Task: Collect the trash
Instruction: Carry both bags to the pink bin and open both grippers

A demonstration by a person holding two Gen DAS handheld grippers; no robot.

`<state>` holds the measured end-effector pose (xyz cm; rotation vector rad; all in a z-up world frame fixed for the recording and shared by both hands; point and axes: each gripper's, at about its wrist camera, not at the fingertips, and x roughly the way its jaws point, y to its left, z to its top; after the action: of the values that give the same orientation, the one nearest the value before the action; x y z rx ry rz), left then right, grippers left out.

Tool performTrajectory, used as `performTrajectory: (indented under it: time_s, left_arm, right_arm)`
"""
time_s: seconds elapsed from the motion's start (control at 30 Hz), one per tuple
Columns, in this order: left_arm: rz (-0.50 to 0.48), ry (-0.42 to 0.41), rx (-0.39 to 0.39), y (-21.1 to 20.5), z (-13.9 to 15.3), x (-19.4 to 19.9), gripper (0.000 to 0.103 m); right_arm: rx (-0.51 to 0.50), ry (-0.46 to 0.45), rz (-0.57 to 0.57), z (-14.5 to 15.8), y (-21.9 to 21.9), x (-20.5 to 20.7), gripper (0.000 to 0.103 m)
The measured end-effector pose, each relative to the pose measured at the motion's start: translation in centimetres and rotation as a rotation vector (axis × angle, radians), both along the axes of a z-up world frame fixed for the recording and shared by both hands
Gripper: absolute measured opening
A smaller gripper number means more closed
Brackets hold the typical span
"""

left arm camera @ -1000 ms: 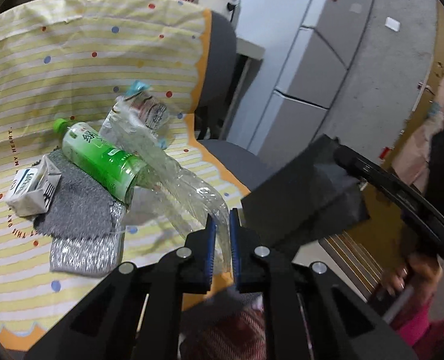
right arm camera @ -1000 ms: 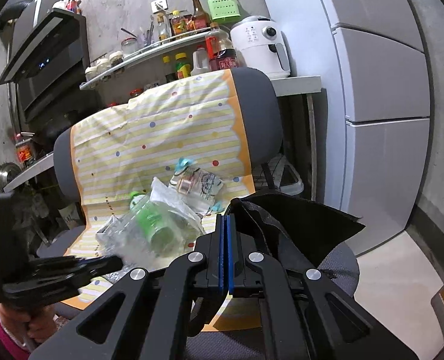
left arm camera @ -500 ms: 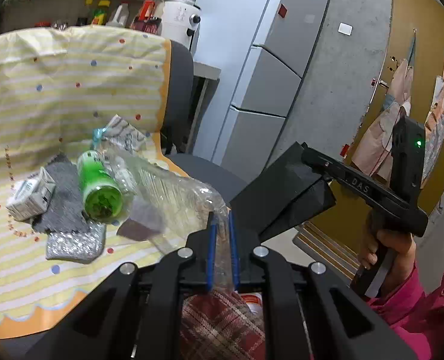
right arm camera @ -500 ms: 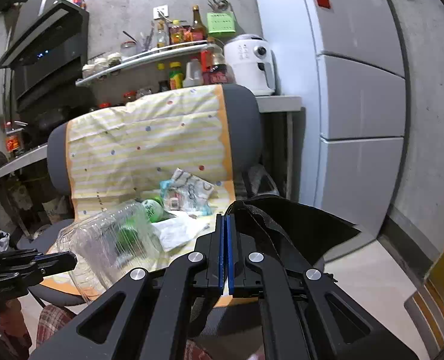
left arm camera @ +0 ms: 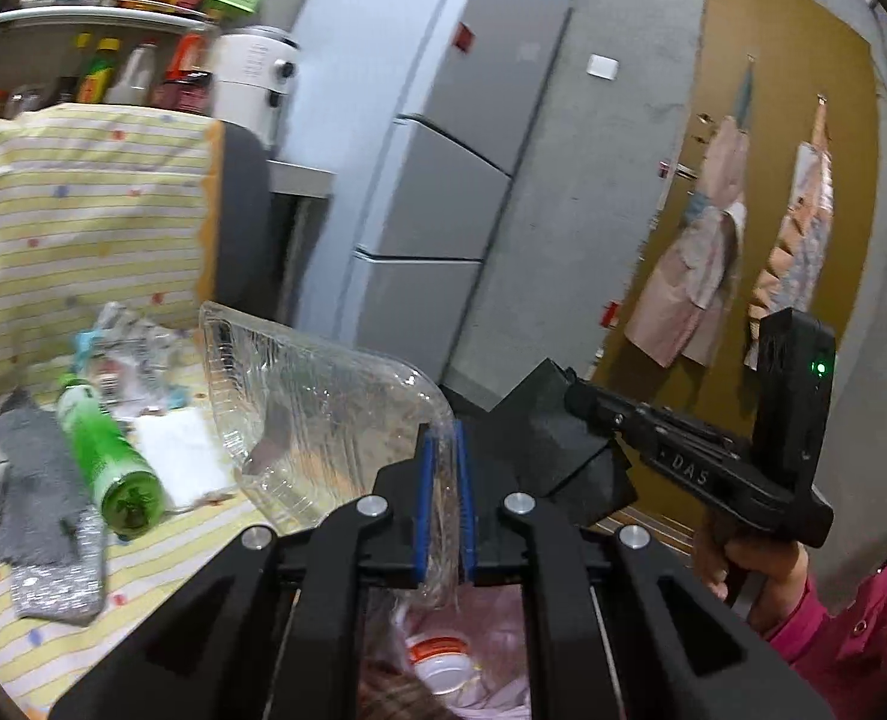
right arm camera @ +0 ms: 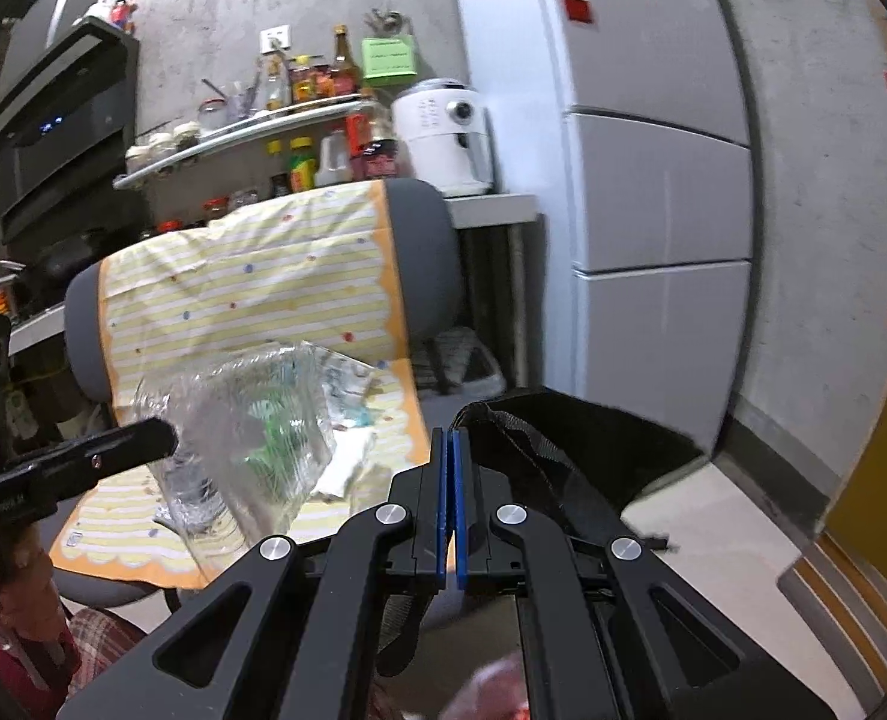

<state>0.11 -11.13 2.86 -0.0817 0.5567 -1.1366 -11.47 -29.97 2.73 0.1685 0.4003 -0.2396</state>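
My left gripper (left arm camera: 442, 498) clenches a crushed clear bottle (left arm camera: 323, 420); my right gripper (right arm camera: 449, 510) pinches the black bag (right arm camera: 569, 450). I should centre the bottle over the bag's mouth before releasing.

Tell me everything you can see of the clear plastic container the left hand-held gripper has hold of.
The clear plastic container is a crumpled, see-through shell of thin ribbed plastic, apparently empty. The left hand-held gripper pinches one edge between its blue pads, so it hangs lifted off the striped cloth, tilted, its open end facing away. The green bottle shows blurred through it in the right wrist view. Nothing else visibly touches it.
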Motion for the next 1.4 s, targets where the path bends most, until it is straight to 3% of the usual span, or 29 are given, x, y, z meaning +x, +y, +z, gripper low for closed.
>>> performTrajectory:
  time_s: [0.2, 0.47, 0.57, 0.63, 0.87, 1.17, 1.4]
  left_arm:
    - [-0.061, 0.018, -0.001, -2.3, -1.0, -1.1, 0.005]
    - [-0.105, 0.03, 0.015, -3.9, -2.1, -2.0, 0.005]
    - [-0.104, 0.037, 0.024, -3.9, -2.4, -2.0, 0.005]
    - [-0.102, 0.04, 0.026, -3.8, -2.6, -1.9, 0.005]
    - [-0.146, 0.043, 0.02, -4.3, -2.7, -2.4, 0.005]
    - [-0.34, 0.029, 0.054, -7.9, -3.8, -6.6, 0.005]
    - [-0.473, 0.046, 0.092, -9.9, -5.2, -10.0, 0.005]
  right_arm:
    - [-0.002, 0.097, -0.078, -2.2, -1.4, -3.6, 0.002]
    - [0.09, 0.279, -0.092, -9.9, -2.8, -3.8, 0.003]
    - [0.122, 0.357, -0.081, -12.8, -3.1, -2.1, 0.013]
    - [0.164, 0.37, -0.071, -13.9, -3.3, -1.2, 0.027]
    - [0.13, 0.303, -0.088, -11.8, -3.4, -1.5, 0.03]
    - [0.078, 0.154, -0.266, -7.2, -6.5, -5.9, 0.03]
    - [0.07, 0.081, -0.33, -5.6, -8.4, -8.6, 0.03]
